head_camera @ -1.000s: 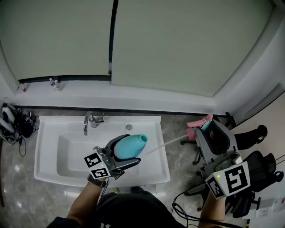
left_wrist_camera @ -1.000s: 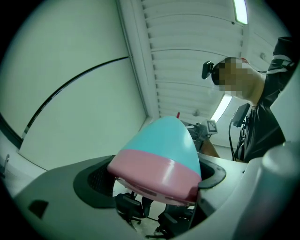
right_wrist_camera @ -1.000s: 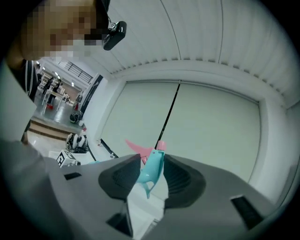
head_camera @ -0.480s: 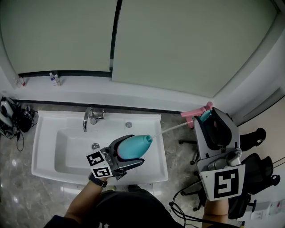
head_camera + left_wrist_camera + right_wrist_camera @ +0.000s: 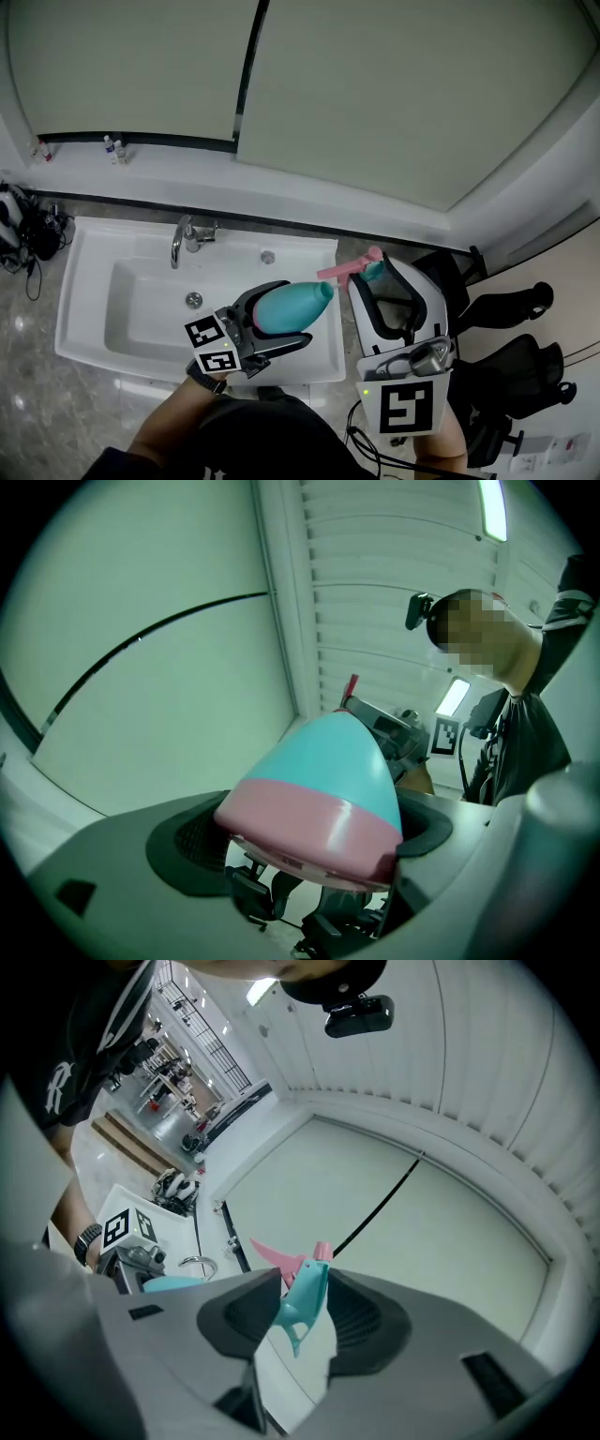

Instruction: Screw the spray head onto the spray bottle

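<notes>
My left gripper is shut on a teal spray bottle with a pink base, held over the sink's right front corner with its neck pointing right. My right gripper is shut on the teal spray head with its pink trigger, just right of the bottle's neck. In the right gripper view the spray head stands between the pads, with the bottle and left gripper lower left. The left gripper view shows the bottle filling the jaws. No dip tube shows.
A white sink with a chrome faucet lies below the left gripper. Small bottles stand on the back ledge. Cables and headphones lie at far left. Black office chairs stand at right.
My right gripper has swung left and rolled, bringing the spray head close to the bottle's neck. The white dip tube seen earlier no longer shows. The left gripper has hardly moved.
</notes>
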Motion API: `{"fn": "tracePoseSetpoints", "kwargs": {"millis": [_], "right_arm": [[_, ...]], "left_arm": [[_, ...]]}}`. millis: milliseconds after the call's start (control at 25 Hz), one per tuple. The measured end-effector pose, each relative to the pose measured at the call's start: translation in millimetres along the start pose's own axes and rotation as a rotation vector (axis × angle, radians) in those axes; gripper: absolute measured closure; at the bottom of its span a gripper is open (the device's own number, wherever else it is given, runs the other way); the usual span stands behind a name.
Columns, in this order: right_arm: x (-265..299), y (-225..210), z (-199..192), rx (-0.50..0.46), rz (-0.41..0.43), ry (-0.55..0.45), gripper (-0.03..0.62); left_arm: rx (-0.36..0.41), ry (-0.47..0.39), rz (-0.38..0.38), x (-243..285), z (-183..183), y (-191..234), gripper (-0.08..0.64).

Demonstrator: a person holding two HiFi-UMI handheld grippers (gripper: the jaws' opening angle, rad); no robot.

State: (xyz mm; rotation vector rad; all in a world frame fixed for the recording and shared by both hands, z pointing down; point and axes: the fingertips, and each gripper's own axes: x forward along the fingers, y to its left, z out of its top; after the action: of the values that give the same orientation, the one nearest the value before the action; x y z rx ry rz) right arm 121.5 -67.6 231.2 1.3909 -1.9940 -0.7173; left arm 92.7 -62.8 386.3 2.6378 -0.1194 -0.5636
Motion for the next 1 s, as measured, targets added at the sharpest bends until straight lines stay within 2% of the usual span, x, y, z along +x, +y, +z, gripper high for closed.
{"fn": "tracePoseSetpoints", "kwargs": {"millis": [280, 600, 720, 880, 1000], "right_arm": [[11.9, 17.8, -2.8, -0.029, 0.047, 0.018, 0.437], [18.4, 26.8, -2.5, -0.155, 0.008, 0.033, 0.436], [20.5, 27.7, -2.7, -0.175, -0.002, 0.052, 0.436], [25.2, 24.3, -6.3, -0.153, -0.006, 0.119, 0.436], [25.3, 23.8, -3.8, -0.149, -0.021, 0.144, 0.436]], "left_arm": [[0.0, 0.0, 0.018, 5.3, 0.2, 8.7, 0.084], [-0.003, -0.011, 0.024, 10.5, -0.9, 13.5, 0.084], [0.03, -0.004, 0.047, 11.7, -2.0, 15.0, 0.084], [0.097, -0.001, 0.092, 11.7, -0.8, 19.5, 0.084], [0.092, -0.009, 0.077, 13.3, -1.2, 18.5, 0.084]]}}
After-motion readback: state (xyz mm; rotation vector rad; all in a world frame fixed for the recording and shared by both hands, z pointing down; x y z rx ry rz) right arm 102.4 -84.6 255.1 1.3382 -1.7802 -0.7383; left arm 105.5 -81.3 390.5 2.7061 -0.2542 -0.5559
